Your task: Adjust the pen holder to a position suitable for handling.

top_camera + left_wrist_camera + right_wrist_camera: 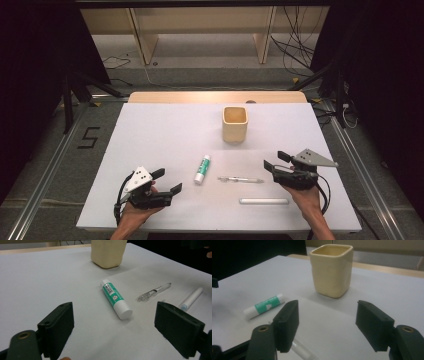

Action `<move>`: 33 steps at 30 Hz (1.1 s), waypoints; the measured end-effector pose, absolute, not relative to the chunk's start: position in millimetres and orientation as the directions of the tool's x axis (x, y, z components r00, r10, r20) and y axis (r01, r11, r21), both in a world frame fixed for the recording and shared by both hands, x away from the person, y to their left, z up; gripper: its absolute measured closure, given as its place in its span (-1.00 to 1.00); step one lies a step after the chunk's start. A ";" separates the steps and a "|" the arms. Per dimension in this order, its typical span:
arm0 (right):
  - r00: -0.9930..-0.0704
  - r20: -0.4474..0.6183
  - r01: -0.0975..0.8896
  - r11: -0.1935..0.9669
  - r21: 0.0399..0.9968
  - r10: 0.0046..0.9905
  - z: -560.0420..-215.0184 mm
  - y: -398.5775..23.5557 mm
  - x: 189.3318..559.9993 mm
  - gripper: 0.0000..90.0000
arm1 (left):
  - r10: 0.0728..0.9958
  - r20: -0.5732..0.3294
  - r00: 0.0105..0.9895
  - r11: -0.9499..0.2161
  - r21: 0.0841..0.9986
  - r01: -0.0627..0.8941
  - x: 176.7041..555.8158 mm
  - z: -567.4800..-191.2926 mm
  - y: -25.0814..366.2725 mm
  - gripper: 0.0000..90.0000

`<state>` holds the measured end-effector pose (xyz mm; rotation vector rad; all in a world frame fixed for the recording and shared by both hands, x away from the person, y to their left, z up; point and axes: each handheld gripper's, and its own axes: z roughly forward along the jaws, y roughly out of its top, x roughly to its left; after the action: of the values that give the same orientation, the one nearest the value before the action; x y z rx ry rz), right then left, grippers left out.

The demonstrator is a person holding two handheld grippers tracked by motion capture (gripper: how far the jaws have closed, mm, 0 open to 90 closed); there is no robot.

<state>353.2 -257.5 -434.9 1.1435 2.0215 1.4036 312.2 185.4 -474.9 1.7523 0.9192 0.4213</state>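
Note:
A cream square cup (235,124) stands upright at the middle back of the white table (165,130). In front of it lie a green-and-white glue stick (202,168), a clear pen (240,179) and a white pen (263,201). My left gripper (167,181) is open at the front left, with nothing between its jaws. In the left gripper view (115,323) the glue stick (115,298) lies just ahead. My right gripper (276,160) is open at the right, pointing toward the cup (332,270). The clear pen (300,351) lies under its left jaw.
A wooden strip (215,97) borders the table's far edge. Beyond it are the floor, a wooden shelf frame (200,30) and loose cables (295,45). Dark stands flank the table on both sides. A bare white surface spreads left of the cup.

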 end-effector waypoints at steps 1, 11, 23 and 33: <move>-0.564 0.117 0.398 0.145 0.906 0.818 -434.4 -257.1 358.5 -0.07 | 0.753 -0.149 0.641 -0.140 0.915 0.378 312.2 -474.9 185.4 -0.66; -0.509 0.110 0.437 0.146 0.888 0.854 -433.7 -248.7 402.8 0.37 | 0.754 -0.149 0.640 -0.142 0.914 0.380 312.3 -474.8 185.3 -0.66; -0.450 0.146 0.498 0.112 0.860 0.881 -445.7 -236.7 461.1 0.93 | 0.754 -0.153 0.639 -0.138 0.914 0.382 312.8 -474.8 185.5 -0.66; -0.437 0.169 0.543 0.109 0.833 0.883 -453.7 -221.2 491.5 1.00 | 0.755 -0.156 0.636 -0.135 0.913 0.384 313.4 -475.1 185.4 -0.66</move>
<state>491.5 -221.2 -453.7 1.3911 2.0230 1.2571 313.4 185.4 -475.1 1.7486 0.9285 0.4174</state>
